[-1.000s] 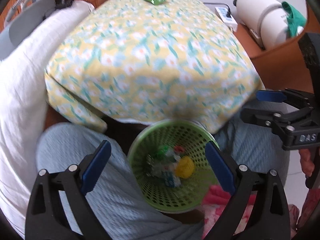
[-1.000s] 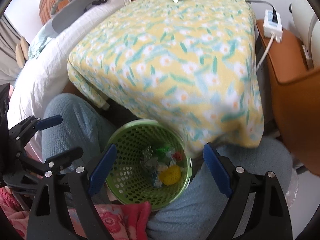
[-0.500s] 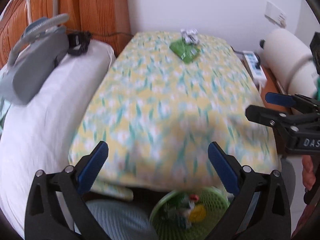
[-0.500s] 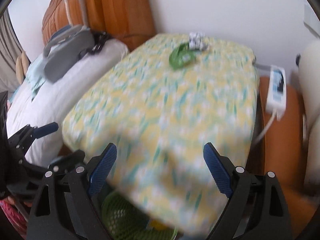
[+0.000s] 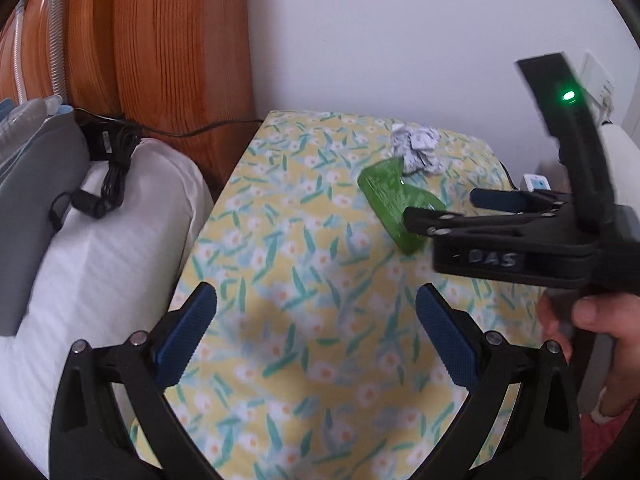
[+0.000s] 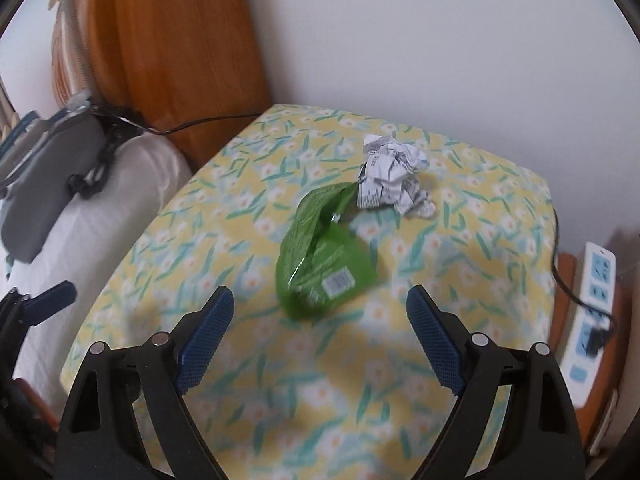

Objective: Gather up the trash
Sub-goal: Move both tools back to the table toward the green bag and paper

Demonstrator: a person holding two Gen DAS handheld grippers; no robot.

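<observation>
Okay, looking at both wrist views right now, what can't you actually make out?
- Green wrapper, left wrist view: its near end is hidden behind the right claw.
- Printing on the wrapper and on the crumpled paper, right wrist view: too small and blurred to read.
- Power strip, right wrist view: partly cut off near the frame edge.
- Trash bin: in neither view.

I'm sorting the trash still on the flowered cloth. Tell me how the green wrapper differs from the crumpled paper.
The green wrapper is glossy plastic with a barcode; the crumpled paper is matte white with dark print. The green wrapper lies fairly flat and long; the crumpled paper is balled up. The green wrapper lies nearer the right gripper, the crumpled paper beyond it, toward the wall. Both rest on the flowered cloth, touching at one end, neither held.
</observation>
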